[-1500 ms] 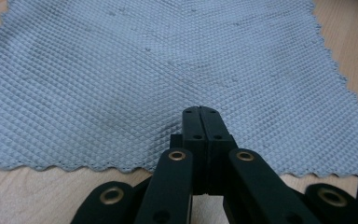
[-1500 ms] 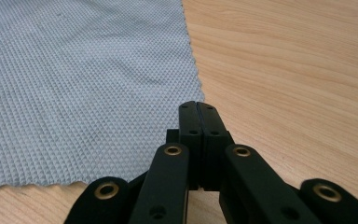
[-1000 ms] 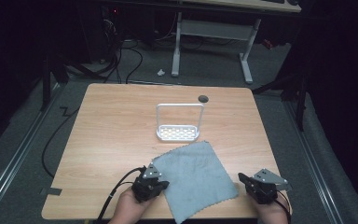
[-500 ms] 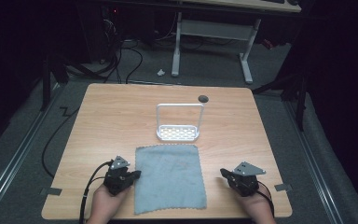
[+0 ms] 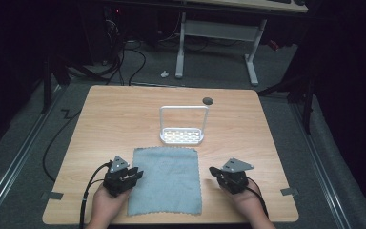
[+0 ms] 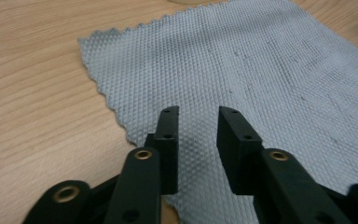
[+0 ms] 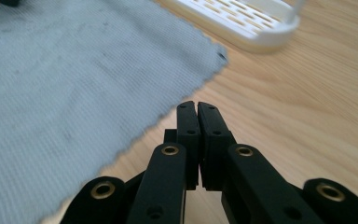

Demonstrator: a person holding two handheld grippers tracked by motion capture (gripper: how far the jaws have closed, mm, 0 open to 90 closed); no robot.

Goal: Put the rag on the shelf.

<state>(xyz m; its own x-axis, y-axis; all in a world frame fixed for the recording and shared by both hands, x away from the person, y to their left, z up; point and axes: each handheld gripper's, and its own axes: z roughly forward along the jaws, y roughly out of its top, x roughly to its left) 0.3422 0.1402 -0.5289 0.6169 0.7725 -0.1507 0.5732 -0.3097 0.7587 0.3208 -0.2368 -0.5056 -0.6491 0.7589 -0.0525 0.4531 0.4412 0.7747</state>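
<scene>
Because the grey cloth [image 5: 165, 180] lies spread flat near the front edge of the wooden bench [image 5: 124, 114] in the high view, it will likely handle as a light, limp sheet that sags and folds the moment one edge is lifted, so a corner or a hem is the sensible place to pinch it. From above, the left tool [image 5: 134, 174] sits at the cloth's left edge and the right tool [image 5: 213, 170] sits just off its right edge on bare wood, while a white slotted plastic rack [image 5: 182, 136] with a thin upright hoop stands just beyond the cloth's far edge. Seen in the left gripper view, the cloth [image 6: 242, 74] has a fine waffle weave and a pinked, zigzag edge, a soft, grippy surface rather than a slick one; the left tool [image 6: 196, 112] has just been opening, its jaws parted above the fabric with nothing pressed between the pads. Turning to the right gripper view, the right tool [image 7: 196, 105] is closed, pads meeting on nothing, poised over pale wood grain beside the cloth [image 7: 65, 79], whose far corner is a little blurred and seems to carry a small dark mark; the rack [image 7: 247, 25] looks hard and smooth.
</scene>
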